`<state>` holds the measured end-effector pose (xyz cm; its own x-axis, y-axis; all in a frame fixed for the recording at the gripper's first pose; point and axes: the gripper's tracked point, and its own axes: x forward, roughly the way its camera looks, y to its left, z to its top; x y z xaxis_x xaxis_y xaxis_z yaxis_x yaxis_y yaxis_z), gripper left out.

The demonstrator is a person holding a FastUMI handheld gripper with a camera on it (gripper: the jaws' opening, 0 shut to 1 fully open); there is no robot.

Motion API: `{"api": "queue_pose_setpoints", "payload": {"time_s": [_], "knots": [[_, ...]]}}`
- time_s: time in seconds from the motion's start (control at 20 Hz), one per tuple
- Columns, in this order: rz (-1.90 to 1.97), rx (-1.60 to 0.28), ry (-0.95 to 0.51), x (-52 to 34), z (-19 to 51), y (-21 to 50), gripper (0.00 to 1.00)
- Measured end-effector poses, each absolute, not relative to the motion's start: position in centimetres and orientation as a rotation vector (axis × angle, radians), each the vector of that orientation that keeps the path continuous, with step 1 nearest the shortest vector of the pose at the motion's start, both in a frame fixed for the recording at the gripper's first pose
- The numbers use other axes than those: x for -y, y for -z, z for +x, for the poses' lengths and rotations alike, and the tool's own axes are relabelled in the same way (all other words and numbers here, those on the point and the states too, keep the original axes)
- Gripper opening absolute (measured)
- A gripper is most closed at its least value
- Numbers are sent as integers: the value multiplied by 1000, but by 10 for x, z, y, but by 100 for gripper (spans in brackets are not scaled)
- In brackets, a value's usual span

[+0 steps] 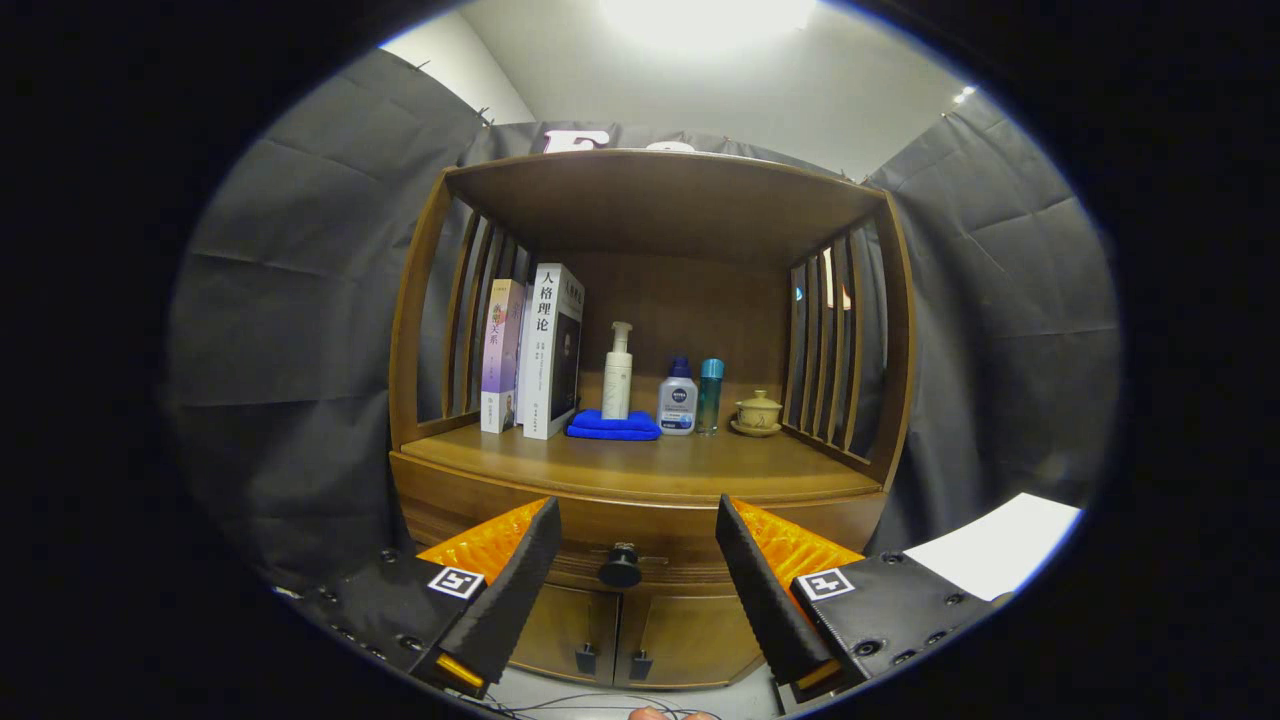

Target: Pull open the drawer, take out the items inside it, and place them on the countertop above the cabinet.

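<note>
straight ahead, the shut wooden drawer (640, 545) shows its dark round knob (620, 568) between the wide-spread, empty fingers (545, 540).

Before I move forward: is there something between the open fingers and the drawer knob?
Nothing visible does. The gripper is open, and the drawer knob sits in the gap between its fingers, beyond the tips. The drawer looks closed.

The warm brown wooden cabinet (640, 470) has a round black drawer knob (620, 568). On its tabletop (700, 462) lies a folded bright blue cloth (613, 425) under a white pump bottle (617, 372), beside a teal slim bottle (710, 395) and a pale yellow-green lidded teacup (758, 411). A lilac-and-white book (501, 355) stands there.
</note>
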<state>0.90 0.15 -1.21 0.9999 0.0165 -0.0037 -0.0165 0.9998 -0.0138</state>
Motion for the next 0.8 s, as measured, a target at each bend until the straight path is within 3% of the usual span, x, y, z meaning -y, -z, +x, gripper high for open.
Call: {"api": "queue_pose_setpoints", "payload": {"time_s": [0.8], "knots": [[108, -103, -68, -21, 66, 75, 98]]}}
